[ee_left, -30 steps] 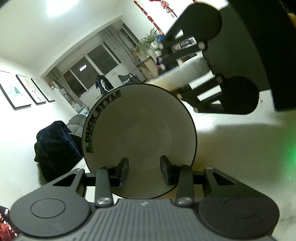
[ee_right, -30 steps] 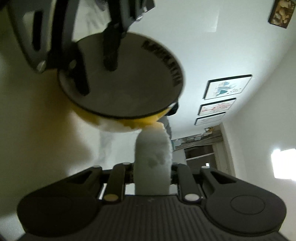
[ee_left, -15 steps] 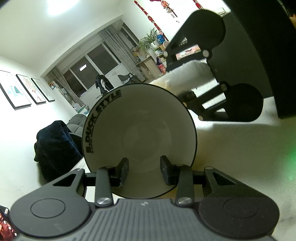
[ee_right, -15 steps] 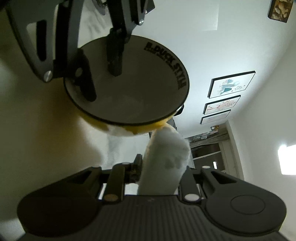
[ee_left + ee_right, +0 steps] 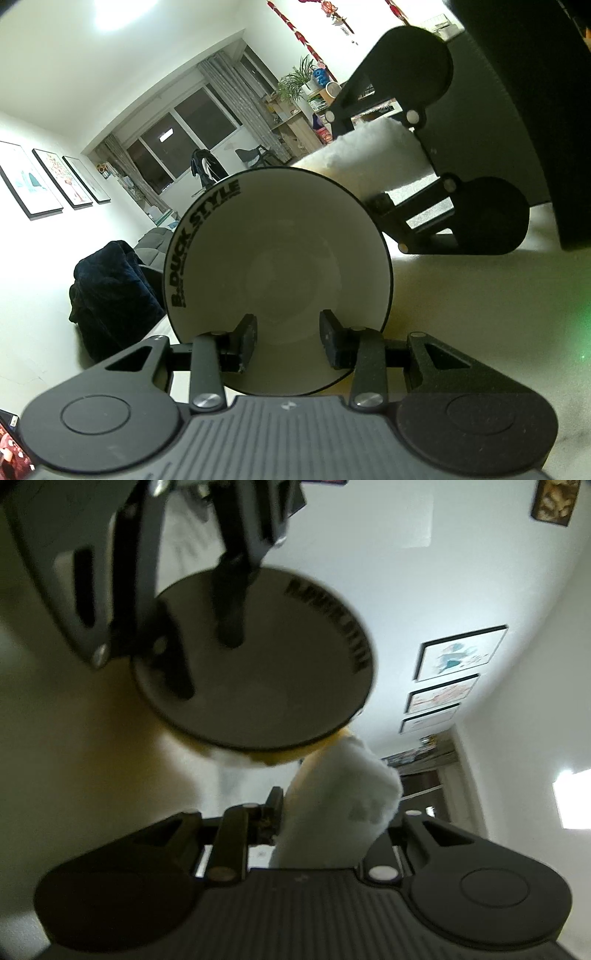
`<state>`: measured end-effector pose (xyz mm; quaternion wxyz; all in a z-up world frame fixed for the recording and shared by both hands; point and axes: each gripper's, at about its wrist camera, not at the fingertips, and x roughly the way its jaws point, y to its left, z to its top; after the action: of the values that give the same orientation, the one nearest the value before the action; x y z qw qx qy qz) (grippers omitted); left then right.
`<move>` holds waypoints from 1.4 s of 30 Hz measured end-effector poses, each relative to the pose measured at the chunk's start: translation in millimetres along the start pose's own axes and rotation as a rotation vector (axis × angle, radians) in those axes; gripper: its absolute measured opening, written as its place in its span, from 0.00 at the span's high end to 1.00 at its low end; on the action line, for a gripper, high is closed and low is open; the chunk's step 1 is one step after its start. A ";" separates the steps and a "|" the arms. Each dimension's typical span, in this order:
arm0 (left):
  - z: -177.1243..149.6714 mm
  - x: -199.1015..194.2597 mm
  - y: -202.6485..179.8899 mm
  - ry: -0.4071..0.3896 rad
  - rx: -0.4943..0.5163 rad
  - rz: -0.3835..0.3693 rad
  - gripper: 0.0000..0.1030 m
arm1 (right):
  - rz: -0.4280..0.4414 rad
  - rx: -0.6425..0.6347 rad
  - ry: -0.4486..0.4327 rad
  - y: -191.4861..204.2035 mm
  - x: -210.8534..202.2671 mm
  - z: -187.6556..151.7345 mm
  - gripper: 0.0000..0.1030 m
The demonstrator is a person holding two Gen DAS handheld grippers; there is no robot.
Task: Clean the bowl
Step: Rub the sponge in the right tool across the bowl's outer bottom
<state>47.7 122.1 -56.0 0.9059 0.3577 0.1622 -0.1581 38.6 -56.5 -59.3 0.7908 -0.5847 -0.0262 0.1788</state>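
Observation:
A small bowl (image 5: 280, 258), white inside with black lettering and yellow outside, leans tilted on the table with its opening toward the left camera. My left gripper (image 5: 288, 339) has its jaws part way apart. Both fingertips reach inside the bowl's lower wall, and nothing is pinched between the pads. From the right wrist the bowl (image 5: 277, 686) shows with the left gripper (image 5: 207, 657) reaching into it from above. My right gripper (image 5: 334, 805) holds a fluffy white cloth (image 5: 340, 794) while its jaws are opening. The cloth's tip sits at the bowl's yellow outer wall. The right gripper (image 5: 362, 162) and cloth (image 5: 380, 155) lie behind the bowl.
The pale table top (image 5: 461, 314) spreads to the right, with a green glow near its right edge. Left of the bowl the table ends. Beyond it are a sofa with a dark blanket (image 5: 110, 288), framed pictures (image 5: 33, 181) and windows.
The right gripper's jaws have widened and the cloth has puffed out and leaned right. That gripper has drawn back a little from the bowl. The left gripper and bowl have not moved.

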 end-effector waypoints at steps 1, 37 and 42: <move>0.2 0.4 -0.1 0.000 0.000 0.000 0.63 | 0.000 0.005 -0.001 -2.5 -0.8 0.7 0.79; 10.1 -10.3 -23.3 0.016 0.120 0.002 0.61 | -0.081 -0.039 -0.103 -66.6 -34.0 48.1 0.77; 18.1 -15.7 -28.1 0.006 0.214 0.002 0.48 | -0.094 -0.055 -0.112 -75.4 -36.7 58.0 0.77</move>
<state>25.6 92.6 -53.9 0.8621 0.4532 0.1468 -0.1726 8.8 -33.9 35.5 0.7793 -0.5934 -0.1028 0.1732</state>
